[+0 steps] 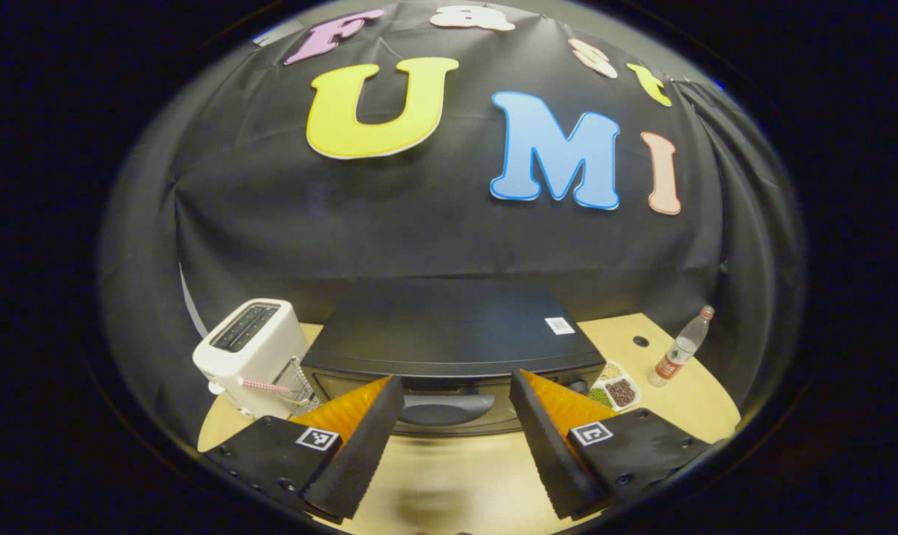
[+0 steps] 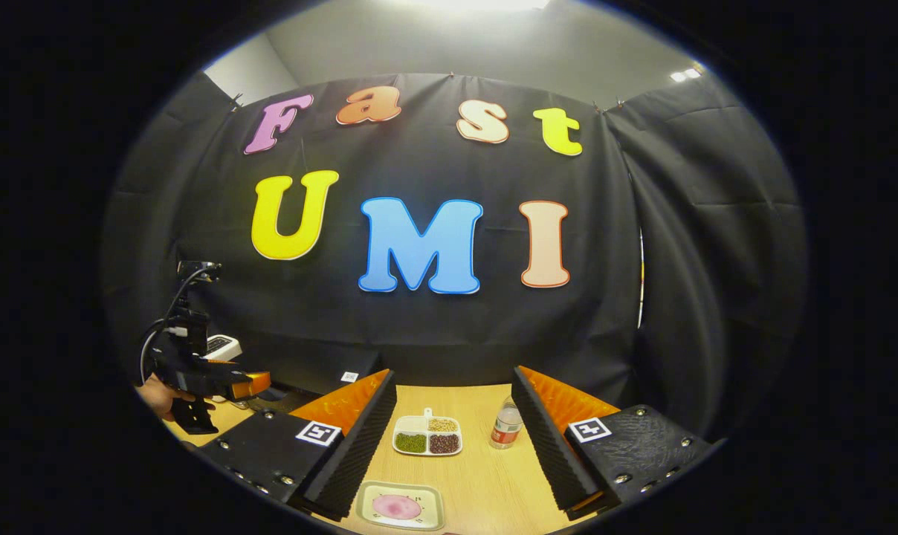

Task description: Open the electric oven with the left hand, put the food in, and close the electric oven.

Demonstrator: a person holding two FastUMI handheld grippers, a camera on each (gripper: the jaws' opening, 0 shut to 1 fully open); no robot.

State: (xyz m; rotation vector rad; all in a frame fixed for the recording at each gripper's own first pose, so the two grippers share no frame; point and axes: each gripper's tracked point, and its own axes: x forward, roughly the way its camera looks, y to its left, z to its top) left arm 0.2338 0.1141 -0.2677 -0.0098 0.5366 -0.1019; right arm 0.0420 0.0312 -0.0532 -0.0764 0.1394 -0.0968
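My left tool (image 1: 455, 446) stands with its fingers spread wide and nothing between them, above the bare wooden surface (image 1: 456, 483). Just beyond its fingertips is the electric oven (image 1: 449, 342), a dark box with its door closed and the curved handle (image 1: 447, 407) lying in the gap between my fingers, not touched. To the left of the oven, close beside it, stands a white toaster (image 1: 252, 357) with a small wire basket (image 1: 294, 383) at its foot. On the oven's right sits a divided tray (image 1: 614, 386) of beans and grains, and farther right a clear water bottle (image 1: 681, 348) stands upright.

My right tool (image 2: 455, 453) is likewise wide apart and grips nothing. Nearest to it, low between the fingers, lies a small square plate (image 2: 402, 505) bearing a round pink piece of food (image 2: 397, 507). Past that, the divided tray (image 2: 427, 435) rests on the surface, with the bottle (image 2: 505, 426) just to its right, beside my right finger. Far off to the left I see my left tool (image 2: 259, 384) with a hand (image 2: 168, 400) on its grip, facing the oven (image 2: 322, 368).
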